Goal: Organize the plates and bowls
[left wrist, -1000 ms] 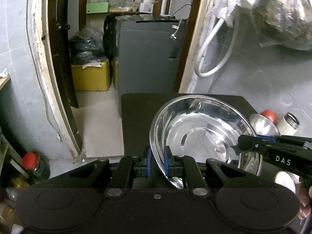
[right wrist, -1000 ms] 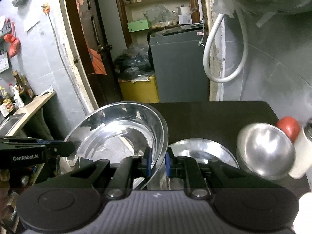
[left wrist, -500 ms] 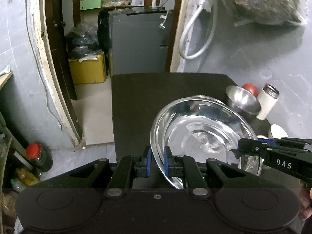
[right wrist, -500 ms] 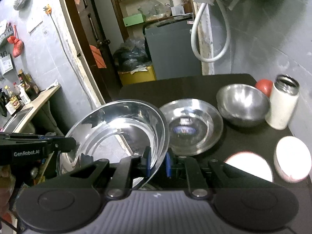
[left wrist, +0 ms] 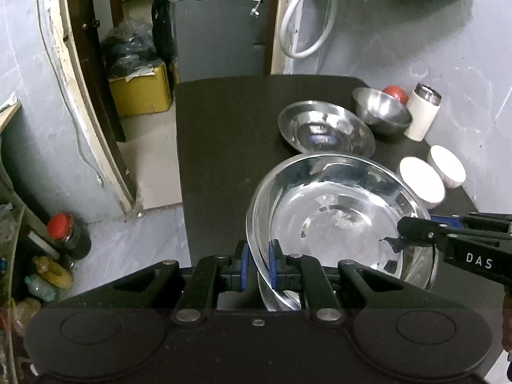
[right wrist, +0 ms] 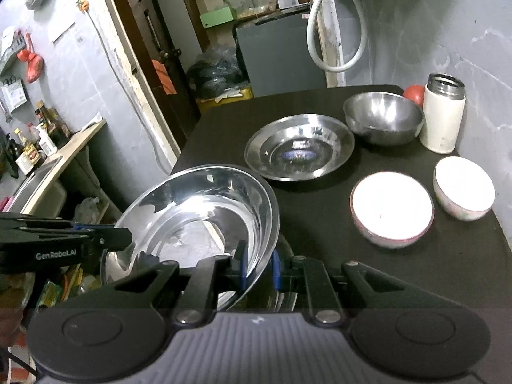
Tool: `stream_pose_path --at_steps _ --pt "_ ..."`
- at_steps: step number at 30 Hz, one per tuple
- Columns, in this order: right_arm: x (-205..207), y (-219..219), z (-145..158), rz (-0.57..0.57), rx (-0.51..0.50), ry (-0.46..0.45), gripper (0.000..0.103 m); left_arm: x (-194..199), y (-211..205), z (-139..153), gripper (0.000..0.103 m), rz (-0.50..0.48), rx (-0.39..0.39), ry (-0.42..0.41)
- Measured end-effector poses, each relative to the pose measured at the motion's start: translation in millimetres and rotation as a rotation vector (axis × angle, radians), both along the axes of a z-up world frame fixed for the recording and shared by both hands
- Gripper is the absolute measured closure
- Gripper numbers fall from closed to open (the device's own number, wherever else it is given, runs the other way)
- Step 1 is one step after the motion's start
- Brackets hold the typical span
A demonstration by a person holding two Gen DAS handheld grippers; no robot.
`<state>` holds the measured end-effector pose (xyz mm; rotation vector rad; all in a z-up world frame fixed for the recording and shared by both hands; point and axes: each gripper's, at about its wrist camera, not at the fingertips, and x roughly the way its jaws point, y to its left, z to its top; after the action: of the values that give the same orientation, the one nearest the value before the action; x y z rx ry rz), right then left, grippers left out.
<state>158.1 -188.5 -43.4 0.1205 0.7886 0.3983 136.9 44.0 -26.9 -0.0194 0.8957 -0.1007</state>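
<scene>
A large shiny steel bowl [left wrist: 339, 224] is held tilted above the near end of the black table [left wrist: 224, 128]. My left gripper [left wrist: 257, 262] is shut on its near-left rim. My right gripper [right wrist: 259, 265] is shut on the opposite rim of the same bowl [right wrist: 198, 217]. Each gripper shows in the other's view, the right gripper [left wrist: 412, 233] and the left gripper [right wrist: 112, 240]. On the table behind lie a shallow steel plate [right wrist: 299, 147], a smaller steel bowl [right wrist: 382, 116] and two white bowls [right wrist: 392, 208] [right wrist: 464, 187].
A white flask [right wrist: 443, 116] and a red round thing [right wrist: 414, 91] stand at the table's far right by the grey wall. Left of the table the floor drops away toward a doorway, with a red-capped jar [left wrist: 64, 233] and a counter with bottles [right wrist: 41, 137].
Both grippers have drawn back toward the table's near end with the large bowl between them. The steel plate and the two white bowls have come into view.
</scene>
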Motion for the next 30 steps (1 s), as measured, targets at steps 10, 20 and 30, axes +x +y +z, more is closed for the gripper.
stream_pose_path --at_steps 10,20,30 --pt "-18 9 -4 0.034 -0.084 -0.021 0.085 -11 -9 -7 0.089 -0.005 0.041 0.019" --pt "-22 9 -8 0.033 -0.099 -0.010 0.084 -8 -17 -9 0.088 -0.019 0.078 0.034" --pt "-21 12 -13 0.038 -0.104 0.007 0.084 -4 -20 -17 0.087 -0.022 0.101 0.067"
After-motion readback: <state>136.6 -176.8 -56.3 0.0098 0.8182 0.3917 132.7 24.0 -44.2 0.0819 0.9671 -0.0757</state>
